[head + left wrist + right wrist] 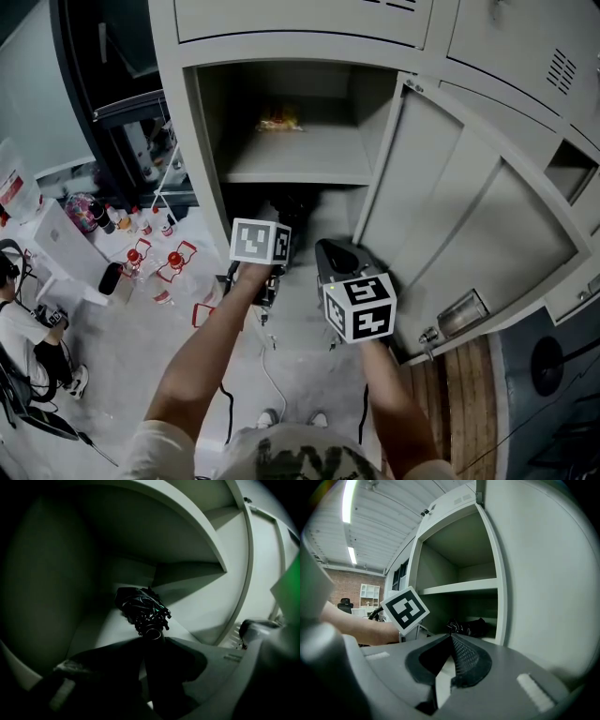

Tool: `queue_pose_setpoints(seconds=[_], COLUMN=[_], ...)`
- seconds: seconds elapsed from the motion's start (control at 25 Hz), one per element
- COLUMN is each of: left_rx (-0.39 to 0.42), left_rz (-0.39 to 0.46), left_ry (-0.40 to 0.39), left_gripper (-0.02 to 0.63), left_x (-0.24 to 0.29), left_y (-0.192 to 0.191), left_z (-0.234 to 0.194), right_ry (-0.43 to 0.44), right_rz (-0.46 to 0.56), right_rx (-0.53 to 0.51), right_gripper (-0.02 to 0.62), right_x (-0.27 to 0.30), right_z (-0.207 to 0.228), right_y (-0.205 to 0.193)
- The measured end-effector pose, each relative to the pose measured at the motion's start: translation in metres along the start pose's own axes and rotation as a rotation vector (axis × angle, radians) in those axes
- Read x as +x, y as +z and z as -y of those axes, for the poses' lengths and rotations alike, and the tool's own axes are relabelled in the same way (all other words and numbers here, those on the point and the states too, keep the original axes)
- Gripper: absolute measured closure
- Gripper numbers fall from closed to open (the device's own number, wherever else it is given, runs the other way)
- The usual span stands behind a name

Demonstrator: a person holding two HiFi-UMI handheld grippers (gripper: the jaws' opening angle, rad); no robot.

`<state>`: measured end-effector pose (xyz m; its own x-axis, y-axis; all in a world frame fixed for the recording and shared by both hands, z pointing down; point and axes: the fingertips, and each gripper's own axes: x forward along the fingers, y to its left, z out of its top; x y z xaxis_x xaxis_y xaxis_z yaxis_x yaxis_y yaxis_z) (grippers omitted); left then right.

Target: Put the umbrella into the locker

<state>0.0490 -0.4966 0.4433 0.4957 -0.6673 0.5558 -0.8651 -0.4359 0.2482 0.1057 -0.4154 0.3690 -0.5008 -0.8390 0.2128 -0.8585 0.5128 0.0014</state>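
Observation:
The folded black umbrella (139,605) lies on the floor of the locker's lower compartment (197,606), its handle pointing back toward me. The same umbrella (469,626) appears in the right gripper view as a dark bundle under the shelf. My left gripper (154,641) reaches into that compartment, its jaws standing apart on either side of the handle end. In the head view only its marker cube (260,241) is plain, and the umbrella is lost in shadow. My right gripper (337,255) (451,635) hangs outside the opening, shut and empty.
The locker door (469,216) swings open to the right. A yellowish packet (279,118) sits on the upper shelf (300,159). Bottles (155,258) stand on the floor at left near a seated person (28,337). A cable (272,375) trails over the floor.

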Motion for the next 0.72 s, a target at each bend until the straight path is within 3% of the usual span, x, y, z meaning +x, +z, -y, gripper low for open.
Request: queue_pose_setpoints(seconds=[0.28, 0.72], left_rx=[0.066, 0.090], left_rz=[0.005, 0.034], left_ry=[0.007, 0.072], left_gripper=[0.430, 0.422], left_x=[0.017, -0.016], left_y=[-0.014, -0.013], left_z=[-0.010, -0.014], right_ry=[-0.009, -0.013], right_rz=[-0.005, -0.009], right_rx=[0.012, 0.019], right_gripper=[0.597, 0.597], right_x=[-0.002, -0.005], right_z=[0.002, -0.005], right_y=[-0.004, -0.007])
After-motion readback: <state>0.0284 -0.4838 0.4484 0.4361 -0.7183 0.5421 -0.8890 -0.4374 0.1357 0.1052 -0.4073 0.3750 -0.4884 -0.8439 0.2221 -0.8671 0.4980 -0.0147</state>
